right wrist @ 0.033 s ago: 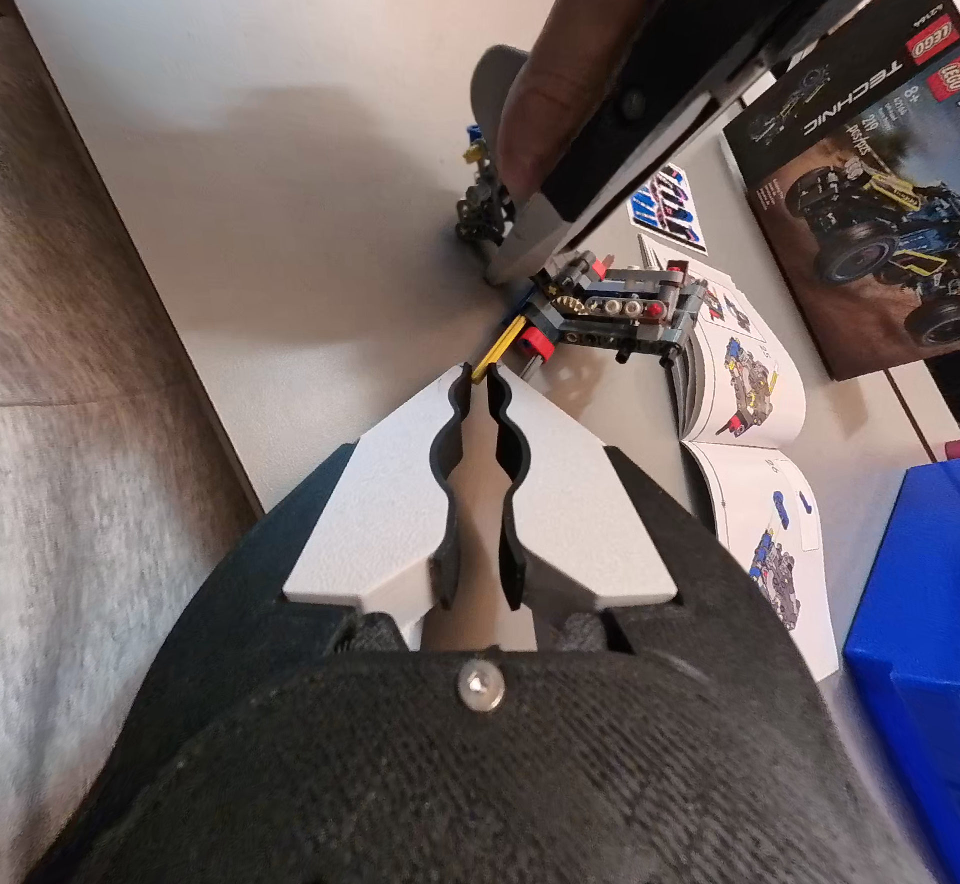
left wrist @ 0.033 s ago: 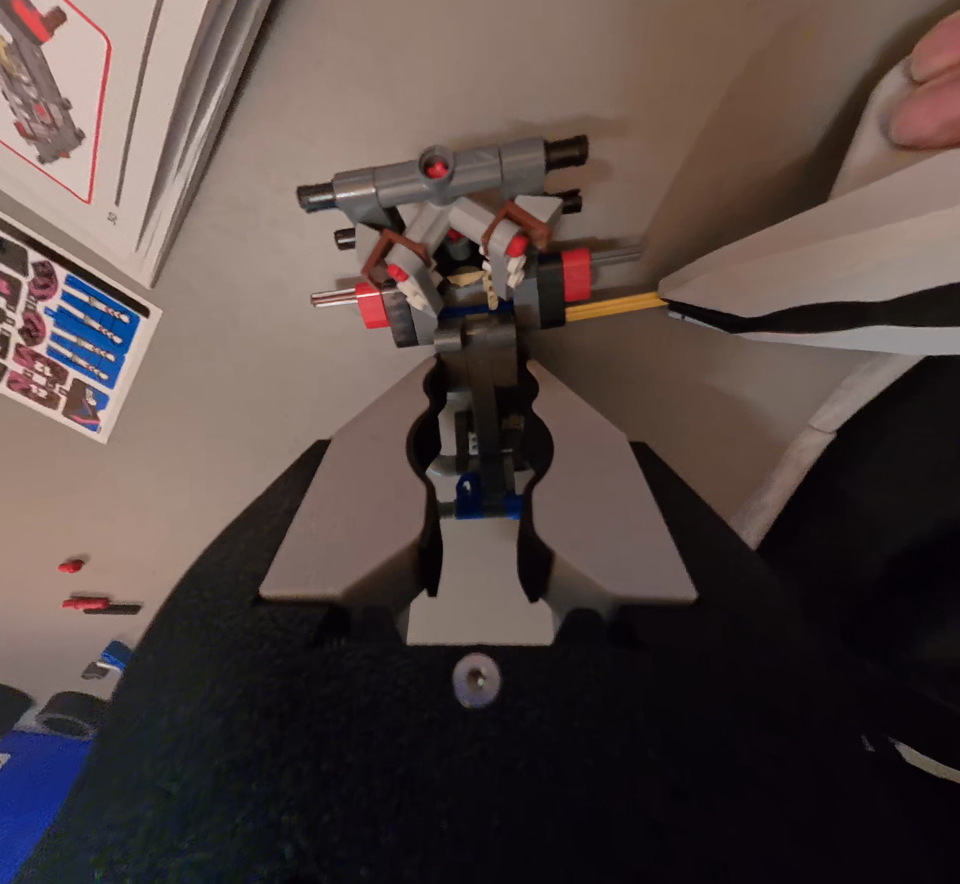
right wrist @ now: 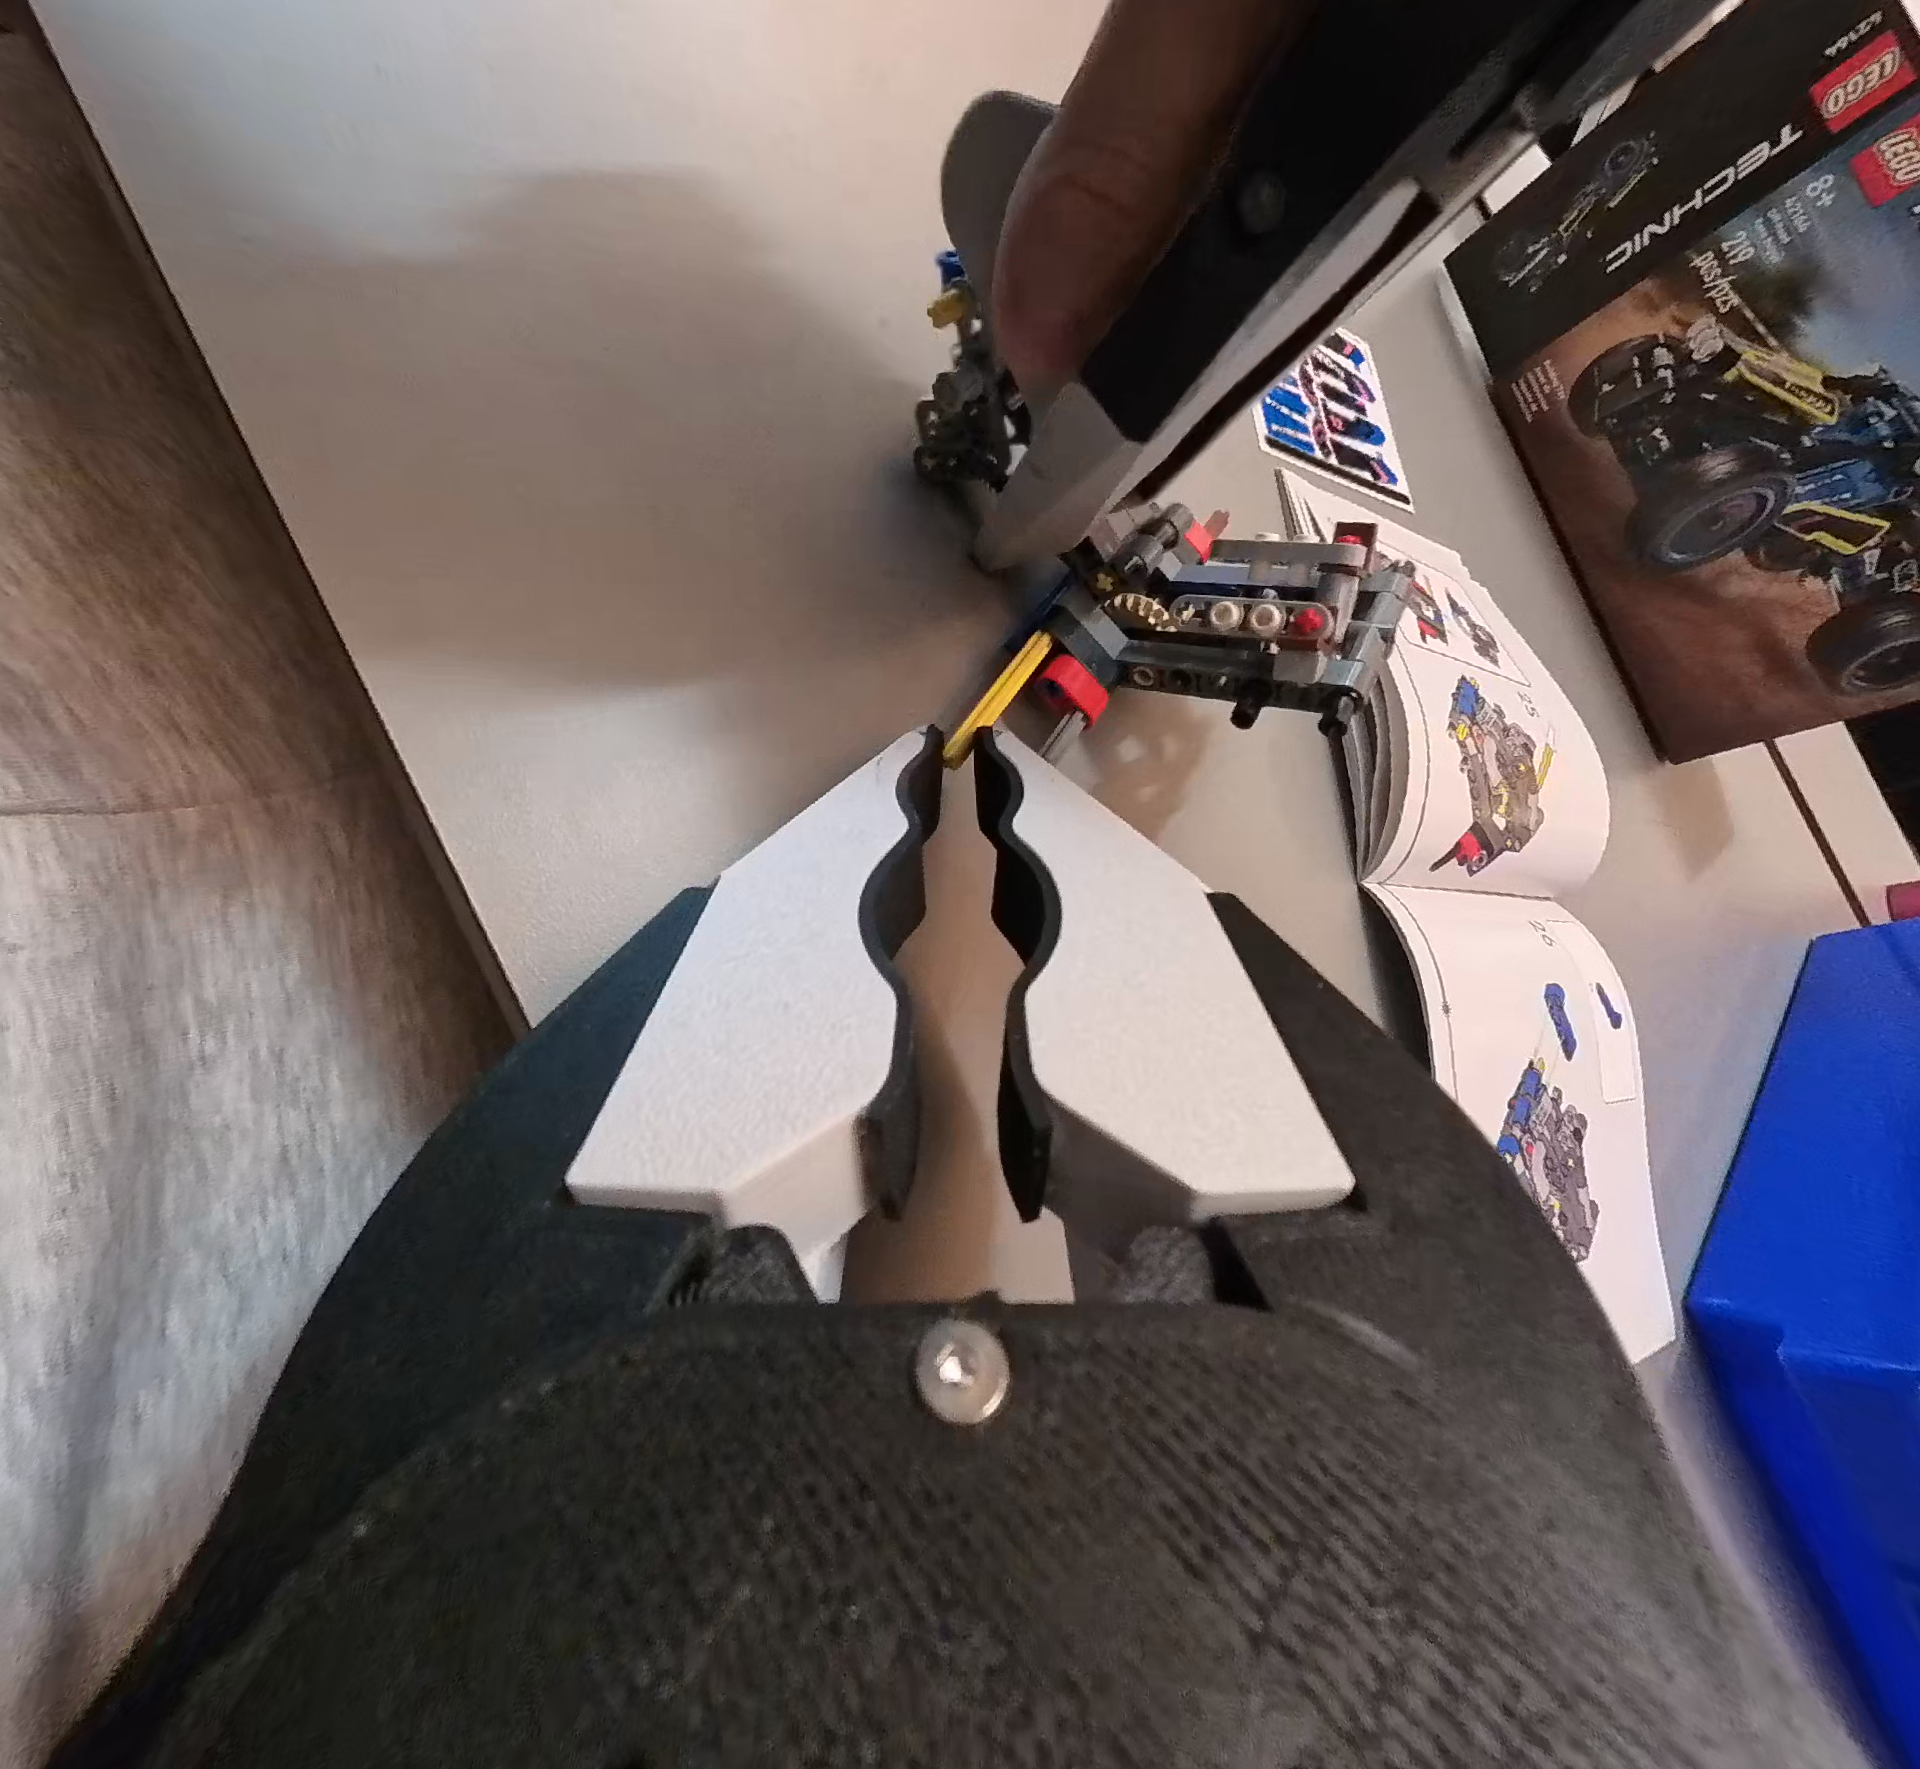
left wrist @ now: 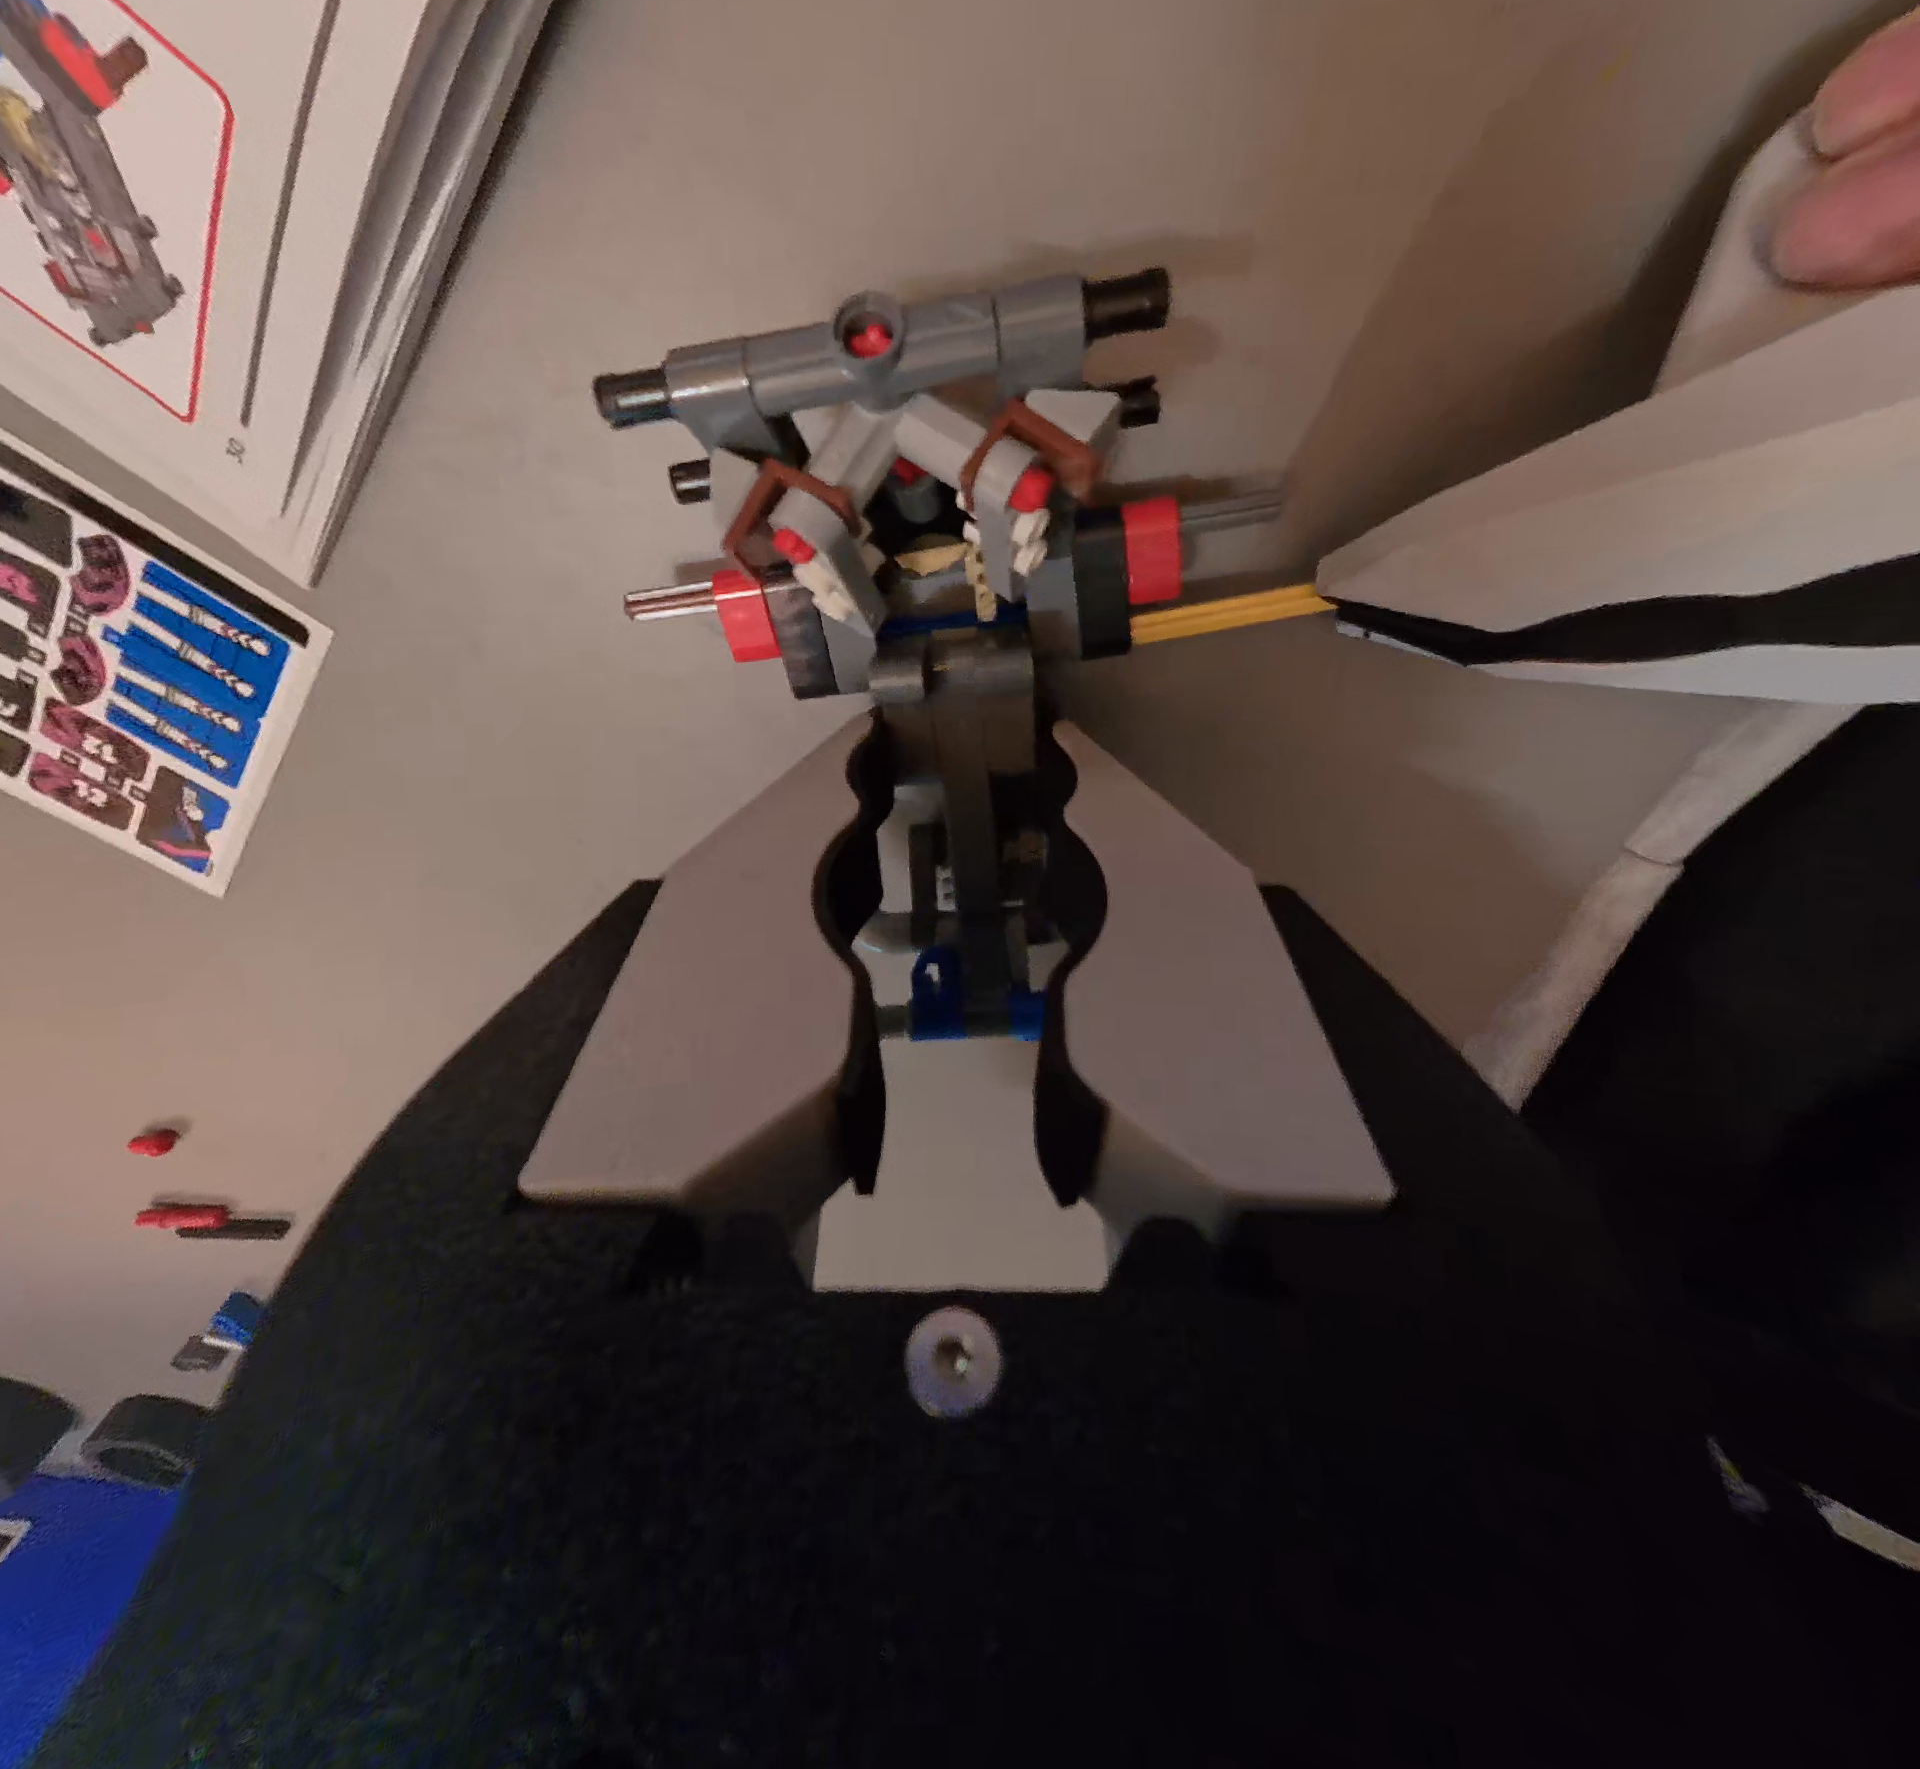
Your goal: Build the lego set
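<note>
L gripper [left wrist: 961,732] clamps grey lego assy [left wrist: 894,514]; R gripper [right wrist: 958,748] pinches its yellow axle [right wrist: 997,696].

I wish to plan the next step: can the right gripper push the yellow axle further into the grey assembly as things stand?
Probably yes. The right gripper already pinches the yellow axle at its outer end, the left gripper braces the grey assembly, and nothing lies between.
</note>
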Demonstrator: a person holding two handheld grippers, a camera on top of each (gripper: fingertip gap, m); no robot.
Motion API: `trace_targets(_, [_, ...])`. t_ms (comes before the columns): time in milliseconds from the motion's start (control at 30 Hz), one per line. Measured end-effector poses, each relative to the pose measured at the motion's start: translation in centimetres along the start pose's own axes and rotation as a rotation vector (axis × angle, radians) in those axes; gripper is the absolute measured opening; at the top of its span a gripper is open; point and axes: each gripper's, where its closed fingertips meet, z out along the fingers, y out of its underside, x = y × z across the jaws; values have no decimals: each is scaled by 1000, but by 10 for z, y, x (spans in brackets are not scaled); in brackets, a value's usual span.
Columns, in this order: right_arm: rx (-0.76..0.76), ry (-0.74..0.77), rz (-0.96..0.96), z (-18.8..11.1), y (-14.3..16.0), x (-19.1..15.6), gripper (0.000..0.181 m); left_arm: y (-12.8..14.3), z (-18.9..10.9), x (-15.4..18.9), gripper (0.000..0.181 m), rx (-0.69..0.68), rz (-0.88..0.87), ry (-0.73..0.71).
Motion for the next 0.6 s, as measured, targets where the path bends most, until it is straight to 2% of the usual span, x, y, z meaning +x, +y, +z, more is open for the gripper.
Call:
trace_targets(333, [-6, 39, -21, 2, 0, 4, 4, -3, 0, -2, 24, 10, -55, 29])
trace_targets(600, [-9, 80, -59, 3, 0, 5, 4, -7, 1, -6, 24, -6, 40, 28])
